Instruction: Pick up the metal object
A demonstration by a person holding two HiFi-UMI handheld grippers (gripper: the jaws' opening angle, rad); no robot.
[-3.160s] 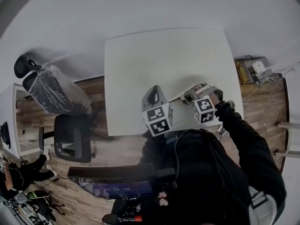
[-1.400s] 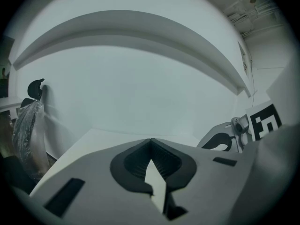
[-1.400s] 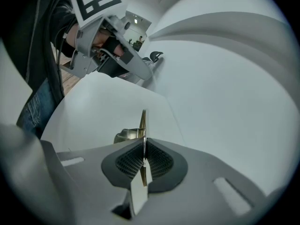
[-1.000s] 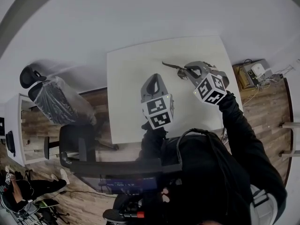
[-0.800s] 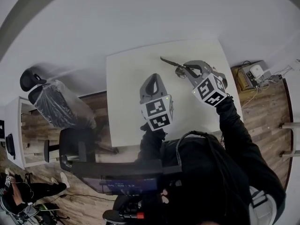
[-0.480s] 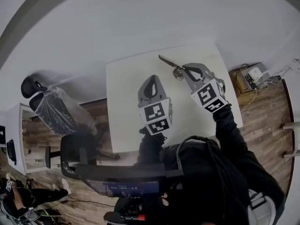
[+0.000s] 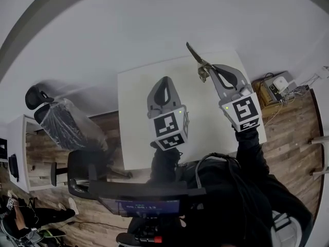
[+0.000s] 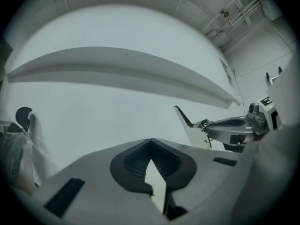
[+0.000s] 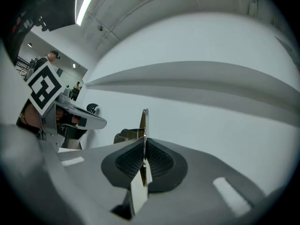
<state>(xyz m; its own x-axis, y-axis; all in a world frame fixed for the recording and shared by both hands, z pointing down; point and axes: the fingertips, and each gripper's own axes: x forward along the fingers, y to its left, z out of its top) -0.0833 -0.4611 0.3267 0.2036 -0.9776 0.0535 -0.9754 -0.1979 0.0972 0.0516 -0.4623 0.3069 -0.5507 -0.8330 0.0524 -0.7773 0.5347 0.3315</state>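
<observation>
The metal object (image 7: 197,58) is a flat bracket with a pointed end. My right gripper (image 7: 209,71) is shut on it and holds it in the air above the white table (image 7: 136,112). In the right gripper view the metal object (image 9: 144,123) stands edge-on, pinched between the pads of my right gripper (image 9: 144,146). My left gripper (image 7: 164,81) hovers beside it to the left, pads together with nothing between them. The left gripper view shows my left gripper (image 8: 150,142) shut, with the metal object (image 8: 191,127) and the right gripper's fingers (image 8: 232,125) off to its right.
A plastic-covered office chair (image 7: 56,115) and a black chair (image 7: 85,169) stand left of the table. A box of devices with cables (image 7: 275,84) sits on the wooden floor at the right. A camera rig (image 7: 146,205) is just in front of the person.
My right gripper has lifted the metal object off the table and rolled, so the pointed end now aims up and away. My left gripper has risen too.
</observation>
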